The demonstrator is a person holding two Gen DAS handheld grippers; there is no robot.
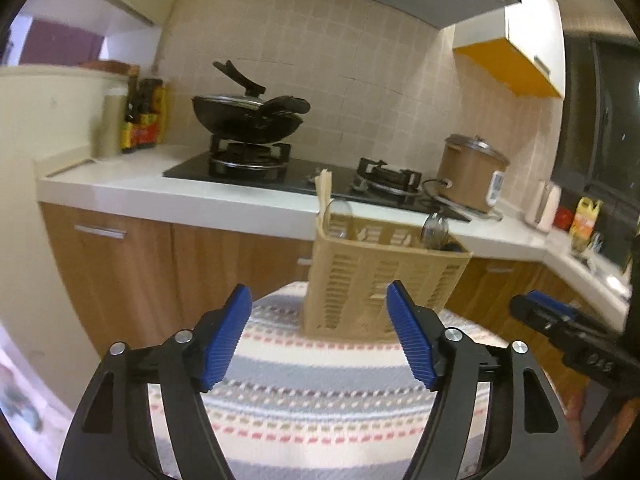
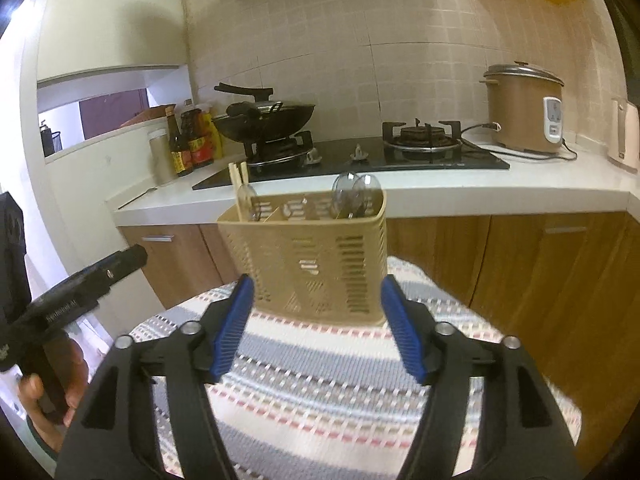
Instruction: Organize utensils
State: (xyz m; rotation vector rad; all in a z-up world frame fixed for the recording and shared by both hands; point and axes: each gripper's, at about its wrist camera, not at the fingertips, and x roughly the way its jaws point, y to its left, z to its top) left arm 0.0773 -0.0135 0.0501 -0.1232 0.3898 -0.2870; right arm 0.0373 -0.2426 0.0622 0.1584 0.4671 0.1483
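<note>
A beige slotted plastic utensil basket [image 2: 308,256] stands upright on the striped woven cloth [image 2: 320,380] covering the bench, holding metal spoons [image 2: 354,192] and wooden chopsticks [image 2: 239,178]. The left gripper [image 1: 320,336] and right gripper [image 2: 316,326] both gape wide, released, grasping nothing, near the basket

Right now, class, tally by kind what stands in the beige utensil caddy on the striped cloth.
Wooden chopsticks: 2
Clear plastic spoons at the right end: 2
Clear spoon beside the chopsticks: 1
Total: 5, all standing in the caddy; anything lower inside is hidden.
</note>
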